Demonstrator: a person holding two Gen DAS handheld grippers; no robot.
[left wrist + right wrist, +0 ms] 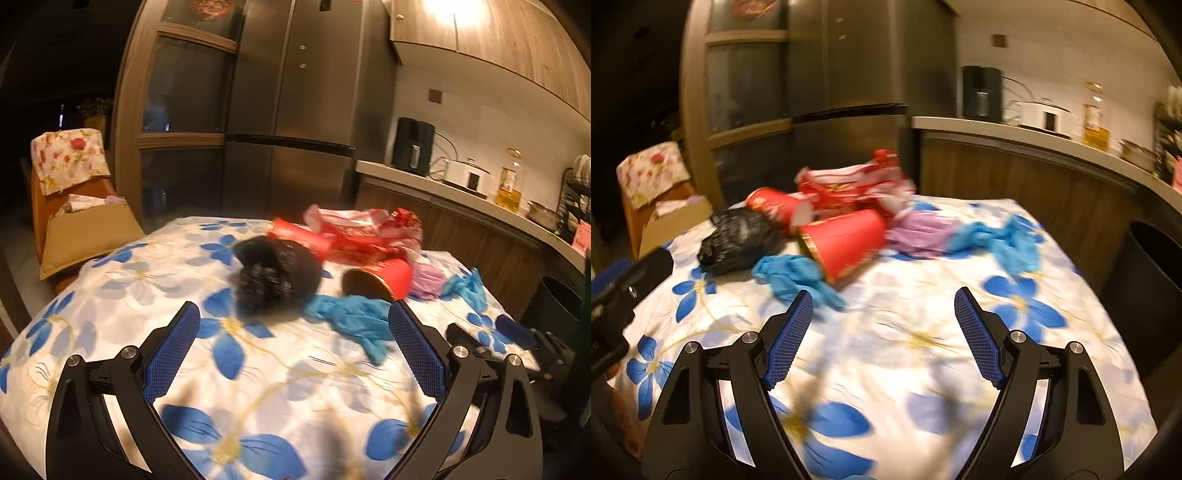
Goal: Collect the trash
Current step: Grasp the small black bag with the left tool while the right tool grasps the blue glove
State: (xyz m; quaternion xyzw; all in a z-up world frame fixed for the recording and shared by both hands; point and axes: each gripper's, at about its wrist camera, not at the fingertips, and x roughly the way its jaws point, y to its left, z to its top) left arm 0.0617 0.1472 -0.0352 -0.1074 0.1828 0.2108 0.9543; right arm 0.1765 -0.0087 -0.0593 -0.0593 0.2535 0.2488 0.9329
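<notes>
Both grippers, left gripper (294,319) and right gripper (883,306), gape empty; the tipped red cup (846,245) (beside the blue glove (792,275)) might roll if nudged.

This is a home kitchen. A tall steel fridge (291,103) stands beside wooden cabinets (491,29). On the counter (436,184) I see a rice cooker (467,173), a bottle of oil (509,184) and a dish rack (576,188). The table has a flowered cloth (155,280).
</notes>
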